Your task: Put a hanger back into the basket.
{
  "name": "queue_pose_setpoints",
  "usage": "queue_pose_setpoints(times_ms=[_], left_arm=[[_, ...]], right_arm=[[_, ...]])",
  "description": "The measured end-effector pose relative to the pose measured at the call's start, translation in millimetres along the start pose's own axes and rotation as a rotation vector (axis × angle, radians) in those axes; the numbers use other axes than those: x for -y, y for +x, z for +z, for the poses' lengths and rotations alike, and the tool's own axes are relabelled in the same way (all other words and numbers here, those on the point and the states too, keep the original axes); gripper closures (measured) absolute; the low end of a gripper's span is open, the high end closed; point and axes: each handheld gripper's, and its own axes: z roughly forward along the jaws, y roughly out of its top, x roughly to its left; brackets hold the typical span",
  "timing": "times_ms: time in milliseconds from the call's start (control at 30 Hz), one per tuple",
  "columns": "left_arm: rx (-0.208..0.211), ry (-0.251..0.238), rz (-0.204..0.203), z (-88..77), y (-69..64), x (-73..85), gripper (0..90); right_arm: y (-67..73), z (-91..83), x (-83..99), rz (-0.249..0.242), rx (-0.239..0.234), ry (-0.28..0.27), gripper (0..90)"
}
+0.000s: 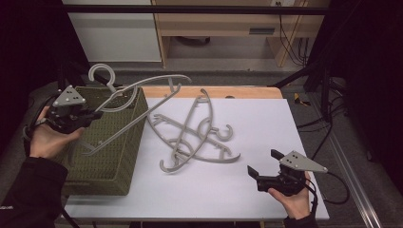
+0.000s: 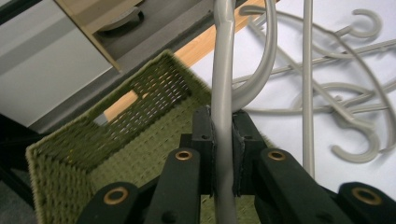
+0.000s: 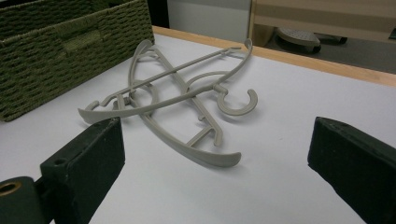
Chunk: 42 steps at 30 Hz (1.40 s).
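Carrying a hanger (image 1: 138,90) over the basket (image 1: 102,164), pinched in the left gripper (image 1: 95,115). Right gripper (image 1: 263,166) spread, idle on the surface (image 1: 266,123). Next: lower into basket, release; two hangers (image 1: 195,135) left.

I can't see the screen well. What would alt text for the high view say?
A person's left gripper holds a grey plastic hanger over a green woven basket at the left of a white table. Two more grey hangers lie crossed mid-table. The right gripper rests open near the front right corner, holding nothing.
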Motion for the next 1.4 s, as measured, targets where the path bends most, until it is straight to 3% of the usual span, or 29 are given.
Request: queue_pose_setpoints(times_ms=[200, 567, 800, 1100, 1400], left_arm=[[-0.031, 0.043, -0.021, 4.3, 19.2, 19.3, 82.3], [-0.105, 0.082, -0.102, 2.3, 47.2, 59.7, 82.3], [-0.142, 0.109, -0.126, -0.3, 57.4, 79.1, 82.3], [-0.173, 0.168, -0.121, -0.2, 63.4, 98.9, 82.3], [-0.185, 0.163, -0.143, 0.7, 66.1, 106.3, 82.3]], right_arm=[[0.5, 0.8, 0.1, -0.002, -0.001, 0.001, 4.1], [0.9, 1.6, 0.0, -0.008, -0.003, 0.001, 4.0], [1.0, 2.6, 0.5, -0.009, -0.006, 0.009, 3.9], [2.2, 3.0, 0.1, -0.013, -0.009, 0.011, 4.0], [2.0, 3.7, 0.6, -0.011, -0.002, 0.011, 4.0]])
